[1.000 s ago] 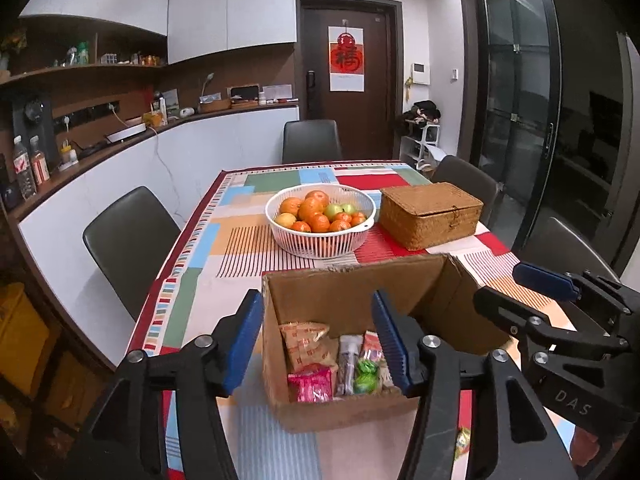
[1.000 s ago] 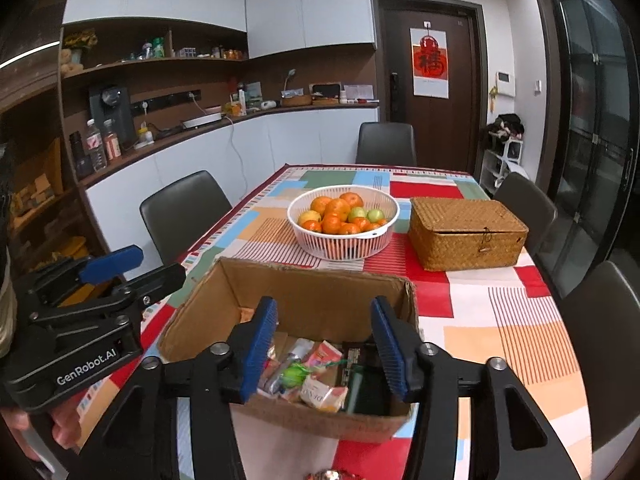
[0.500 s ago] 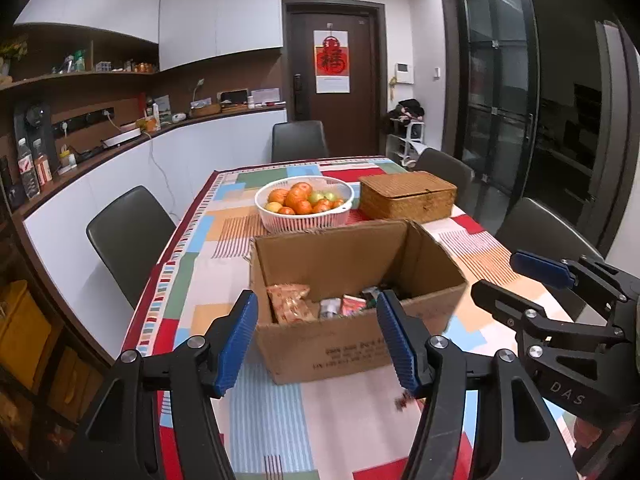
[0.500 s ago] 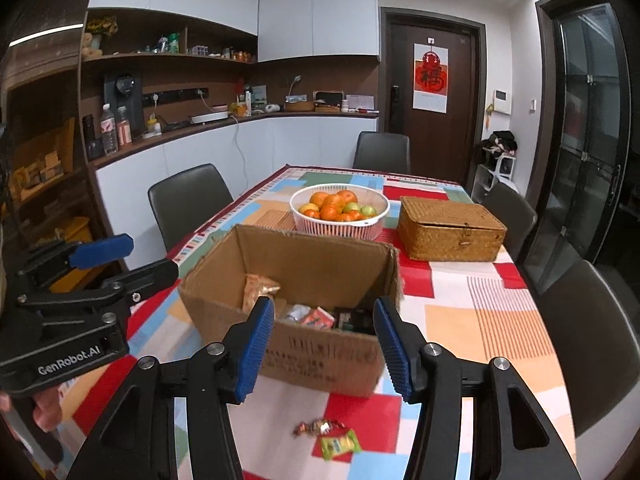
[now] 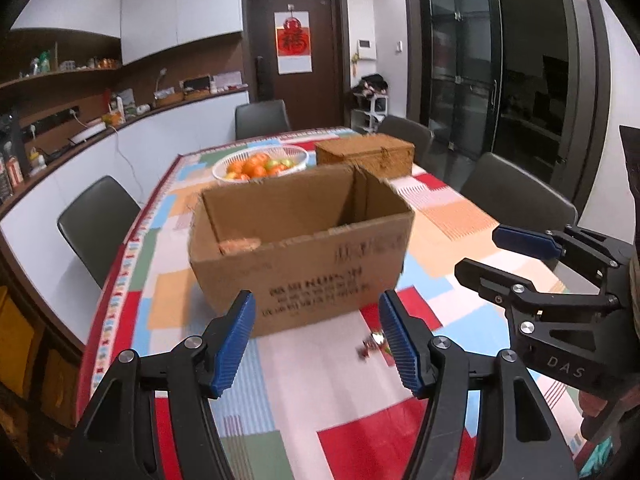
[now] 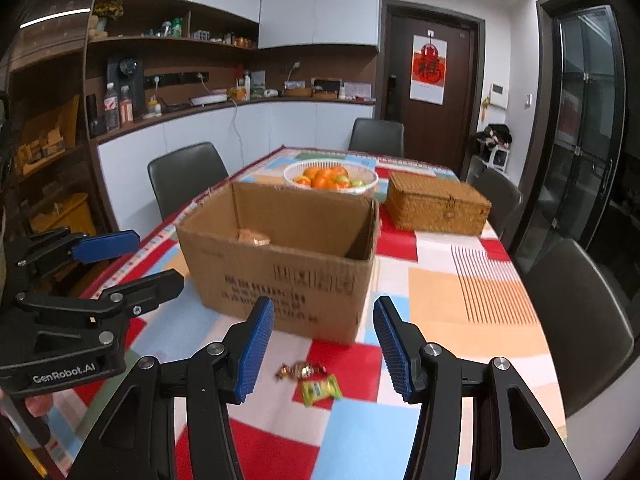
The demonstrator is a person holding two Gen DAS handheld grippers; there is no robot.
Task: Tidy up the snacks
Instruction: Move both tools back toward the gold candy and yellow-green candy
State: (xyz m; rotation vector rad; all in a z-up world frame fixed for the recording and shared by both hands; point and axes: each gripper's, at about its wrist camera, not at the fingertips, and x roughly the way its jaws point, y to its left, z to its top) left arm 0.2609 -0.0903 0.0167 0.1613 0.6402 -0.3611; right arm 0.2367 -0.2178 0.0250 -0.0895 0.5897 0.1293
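Left gripper (image 5: pixel 316 336) on the near side of the table, blue pads apart, nothing between them; its jaws have just been opening a touch wider. Off to its left, a dark chair (image 5: pixel 96 220) stands at the edge of the patchwork tablecloth (image 5: pixel 280 392). Straight ahead of its fingertips stands the open cardboard box (image 5: pixel 308 264), printed side facing us, and one orange snack packet (image 5: pixel 239 245) peeks over the rim inside, low in the box's left corner. Beyond the box, the white basket of oranges (image 5: pixel 262 161), and to the right of that a lidded wicker box (image 5: pixel 366 156). Just off the inside of the right pad lies a small wrapped sweet (image 5: pixel 372 346), blurred, so I can't tell its kind.

Over to the right gripper (image 6: pixel 324 344): pads apart too, gripping nothing. Between them and a little ahead, loose on the cloth, a twisted candy wrapper (image 6: pixel 300 370) and, touching it or just beside it, a green packet (image 6: pixel 321 389). Both sit on our side of the box, outside it. The left gripper shows at this view's left edge, level with the box's near corner.
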